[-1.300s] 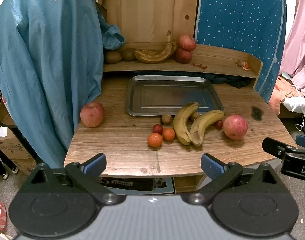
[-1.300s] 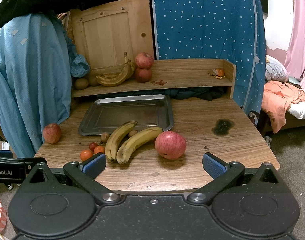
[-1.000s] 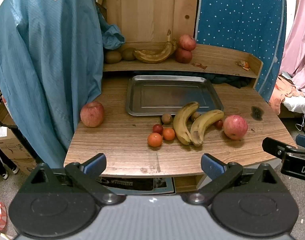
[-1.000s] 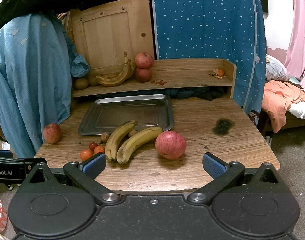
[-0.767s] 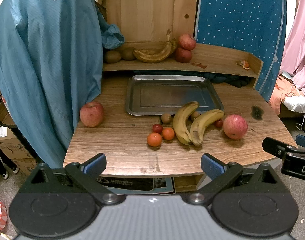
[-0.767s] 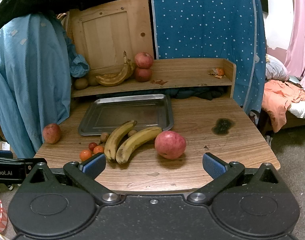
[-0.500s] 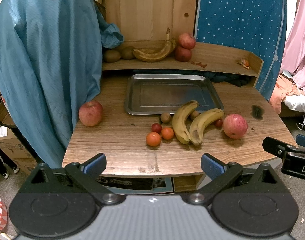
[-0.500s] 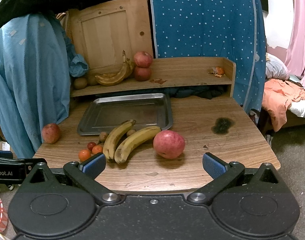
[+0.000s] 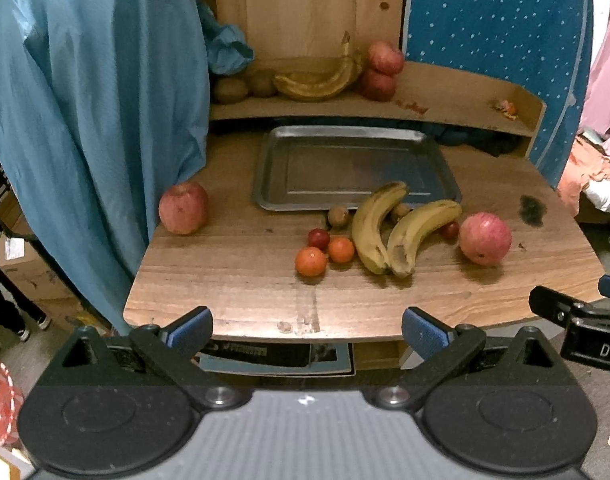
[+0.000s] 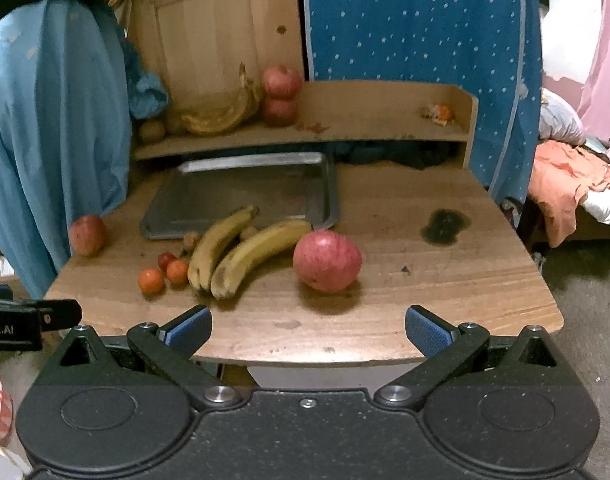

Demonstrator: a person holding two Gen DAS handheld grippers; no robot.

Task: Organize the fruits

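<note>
An empty metal tray [image 9: 353,164] [image 10: 245,192] lies at the back of the wooden table [image 9: 233,276]. In front of it lie two yellow bananas [image 9: 393,232] [image 10: 245,252], two small oranges [image 9: 311,261] [image 10: 151,281], small red and brown fruits [image 9: 319,238], and a red apple [image 9: 485,238] [image 10: 327,260]. Another apple [image 9: 183,208] [image 10: 87,234] sits at the table's left edge. My left gripper [image 9: 307,324] and right gripper [image 10: 309,326] both hang open just before the front edge, holding nothing. The right gripper is closest to the big apple.
A raised shelf [image 9: 445,100] behind the tray holds a browned banana [image 9: 317,80], two stacked apples [image 9: 381,70] and kiwis [image 9: 229,90]. Blue cloth [image 9: 97,100] hangs at the left. A dark stain [image 10: 445,226] marks the table's right side. Orange and white bedding [image 10: 573,184] lies far right.
Both grippers have crept forward toward the table; the fruit looks larger, mostly in the right wrist view. Nothing on the table has moved and both grippers stay open.
</note>
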